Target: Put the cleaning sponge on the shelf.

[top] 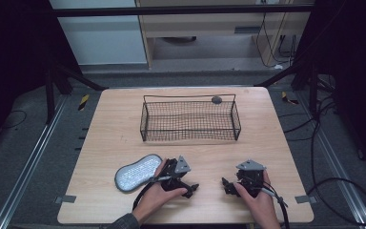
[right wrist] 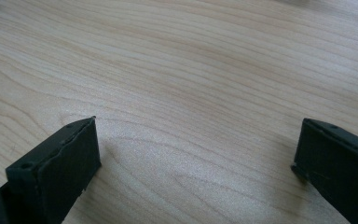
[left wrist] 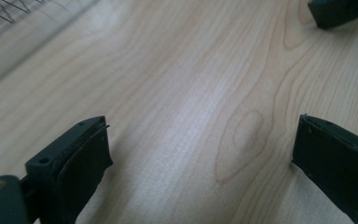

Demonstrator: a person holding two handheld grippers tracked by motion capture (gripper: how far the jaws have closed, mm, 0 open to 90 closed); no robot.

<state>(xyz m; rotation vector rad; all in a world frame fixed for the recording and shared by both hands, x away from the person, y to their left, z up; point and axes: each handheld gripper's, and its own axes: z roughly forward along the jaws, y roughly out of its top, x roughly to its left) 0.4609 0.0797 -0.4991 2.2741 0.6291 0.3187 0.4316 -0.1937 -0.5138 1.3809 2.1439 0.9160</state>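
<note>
- The left gripper (top: 190,189) rests low at the near edge of the wooden table (top: 119,138), jaws spread wide with bare wood between them, as the left gripper view confirms.
- The right gripper (top: 226,185) sits a little way to its right, also low on the table, jaws spread just as wide and pinching nothing.
- The nearest thing is a flat oval pad with a dotted silver-grey face (top: 138,172), lying just beside the person's left hand (top: 158,195), on the side away from where the left jaws point.
- Because those jaws face toward the table's middle, reaching the pad calls for a turn of the wrist; a hurried swing could knock the pad toward the near-left edge.
- The pad lies flat and looks thin, so the jaws may skid over its top or scrape the wood instead of getting under a rim.
- If it is pinched at one tip, it may droop or twist out of the hold while being carried.
- The black wire basket (top: 143,123) stands well apart at the far middle; its raised rim could catch a low-carried pad.
- A small dark round thing (top: 216,99) sits at the basket's far rim; what it is cannot be told, and a bump against the basket might dislodge it.
- The two grippers point toward each other, so moving both at once risks a clash.
</note>
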